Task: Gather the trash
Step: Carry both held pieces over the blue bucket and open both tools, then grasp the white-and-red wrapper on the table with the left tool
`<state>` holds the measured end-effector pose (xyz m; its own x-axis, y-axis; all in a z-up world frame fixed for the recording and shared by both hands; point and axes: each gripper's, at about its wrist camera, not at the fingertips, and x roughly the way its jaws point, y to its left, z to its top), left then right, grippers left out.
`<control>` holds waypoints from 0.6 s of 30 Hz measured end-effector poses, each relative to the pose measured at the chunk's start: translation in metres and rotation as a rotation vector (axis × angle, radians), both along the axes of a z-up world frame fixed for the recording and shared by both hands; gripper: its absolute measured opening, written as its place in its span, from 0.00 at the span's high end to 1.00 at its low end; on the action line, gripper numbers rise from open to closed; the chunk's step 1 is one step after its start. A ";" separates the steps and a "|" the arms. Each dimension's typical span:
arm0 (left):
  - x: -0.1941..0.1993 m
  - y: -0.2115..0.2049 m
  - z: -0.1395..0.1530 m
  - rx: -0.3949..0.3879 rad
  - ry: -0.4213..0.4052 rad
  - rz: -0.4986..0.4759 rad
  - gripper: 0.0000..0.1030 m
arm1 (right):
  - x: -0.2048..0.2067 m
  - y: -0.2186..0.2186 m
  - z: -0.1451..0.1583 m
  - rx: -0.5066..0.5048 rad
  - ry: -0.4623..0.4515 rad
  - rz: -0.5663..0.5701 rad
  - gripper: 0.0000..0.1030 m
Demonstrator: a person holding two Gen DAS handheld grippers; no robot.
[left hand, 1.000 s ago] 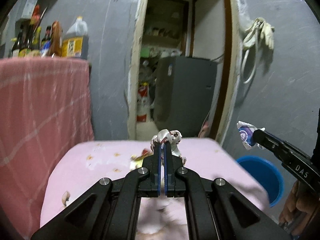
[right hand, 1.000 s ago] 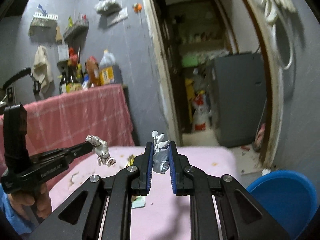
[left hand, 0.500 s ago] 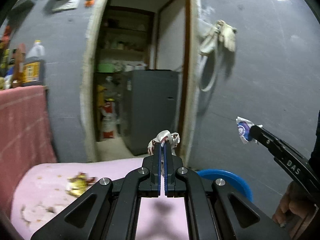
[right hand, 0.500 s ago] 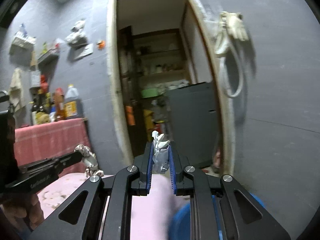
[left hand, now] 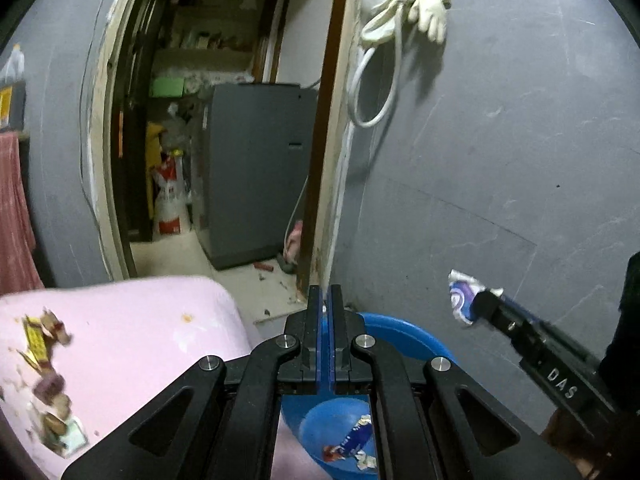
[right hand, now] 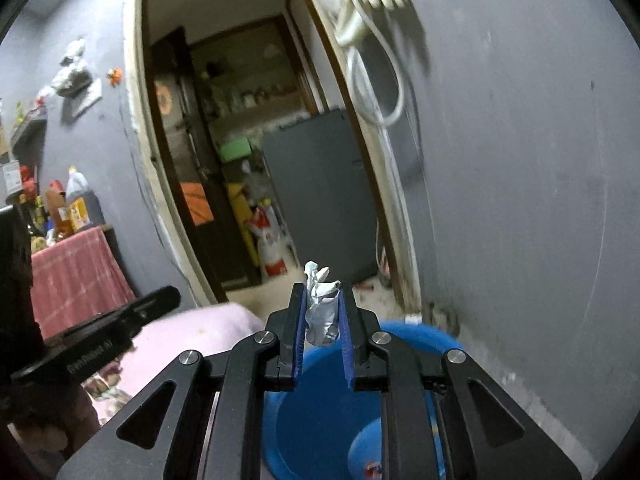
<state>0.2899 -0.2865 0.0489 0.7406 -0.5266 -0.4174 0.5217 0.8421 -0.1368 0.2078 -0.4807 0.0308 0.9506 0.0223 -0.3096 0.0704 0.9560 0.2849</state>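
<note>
My left gripper (left hand: 325,292) is shut, with nothing showing between its fingertips, and it hangs over the near rim of the blue bucket (left hand: 404,334). A blue wrapper (left hand: 356,436) and some white scraps lie in the bottom of the bucket. My right gripper (right hand: 322,292) is above the bucket (right hand: 420,334). A crumpled white and purple wrapper (right hand: 320,308) stands between its blue pads while its jaws are opening. In the left wrist view that wrapper (left hand: 460,298) sticks out of the right gripper (left hand: 482,300). The left gripper (right hand: 166,295) shows bare tips in the right wrist view.
The pink-covered table (left hand: 140,320) lies to the left, with several wrappers (left hand: 40,336) scattered on it. A grey wall (left hand: 500,160) stands right behind the bucket, with a hose and gloves (left hand: 400,12) hung on it. The open doorway holds a grey appliance (left hand: 256,168). Bottles (right hand: 76,204) stand on a checked cloth.
Both grippers have swung right, from over the pink table to over the blue bucket. The crumpled wrapper that stuck out of the left gripper's tips is gone. The right jaws stand slightly wider.
</note>
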 end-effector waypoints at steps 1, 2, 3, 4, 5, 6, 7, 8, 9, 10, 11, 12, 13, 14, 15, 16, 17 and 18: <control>0.004 0.001 -0.003 0.000 0.015 0.005 1.00 | 0.002 -0.002 -0.006 0.008 0.014 0.000 0.85; 0.004 0.002 -0.005 -0.005 0.024 0.005 1.00 | 0.004 -0.003 -0.011 0.015 0.030 0.002 0.85; 0.008 0.006 -0.006 -0.017 0.037 0.006 1.00 | 0.006 -0.005 -0.015 0.021 0.045 0.004 0.84; 0.010 0.008 -0.006 -0.023 0.042 0.007 1.00 | 0.007 -0.006 -0.017 0.023 0.054 0.006 0.84; 0.010 0.010 -0.005 -0.027 0.045 0.005 1.00 | 0.009 -0.007 -0.021 0.024 0.069 0.008 0.84; 0.011 0.012 -0.005 -0.026 0.046 0.002 1.00 | 0.011 -0.006 -0.023 0.026 0.082 0.009 0.84; 0.008 0.012 -0.004 -0.024 0.042 0.003 1.00 | 0.012 -0.006 -0.024 0.027 0.090 0.012 0.84; 0.008 0.014 -0.004 -0.026 0.040 0.004 1.00 | 0.013 -0.005 -0.026 0.028 0.099 0.017 0.84; 0.008 0.015 -0.005 -0.030 0.043 0.005 1.00 | 0.014 -0.004 -0.025 0.028 0.104 0.018 0.83; 0.008 0.015 -0.006 -0.034 0.047 0.008 1.00 | 0.014 -0.002 -0.026 0.025 0.109 0.024 0.82; 0.008 0.017 -0.007 -0.040 0.052 0.009 1.00 | 0.014 0.000 -0.025 0.018 0.112 0.028 0.78; 0.009 0.020 -0.006 -0.047 0.054 0.012 1.00 | 0.015 0.001 -0.025 0.010 0.113 0.027 0.72; 0.008 0.021 -0.006 -0.047 0.055 0.014 1.00 | 0.014 0.002 -0.025 0.004 0.112 0.024 0.69; 0.006 0.022 -0.005 -0.046 0.055 0.015 0.99 | 0.014 0.002 -0.024 0.004 0.108 0.026 0.69; 0.007 0.025 -0.003 -0.045 0.056 0.017 0.99 | 0.014 0.002 -0.023 0.007 0.107 0.029 0.65; 0.005 0.025 -0.002 -0.046 0.056 0.020 0.99 | 0.014 0.003 -0.023 0.007 0.107 0.028 0.62; 0.004 0.028 0.000 -0.049 0.057 0.022 0.99 | 0.014 0.003 -0.023 0.008 0.105 0.026 0.51; 0.003 0.032 0.003 -0.050 0.061 0.026 0.99 | 0.013 0.002 -0.023 0.011 0.099 0.024 0.45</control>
<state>0.2931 -0.2542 0.0520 0.7281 -0.5289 -0.4361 0.4895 0.8465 -0.2095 0.2212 -0.4786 0.0082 0.9144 0.0484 -0.4020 0.0763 0.9545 0.2883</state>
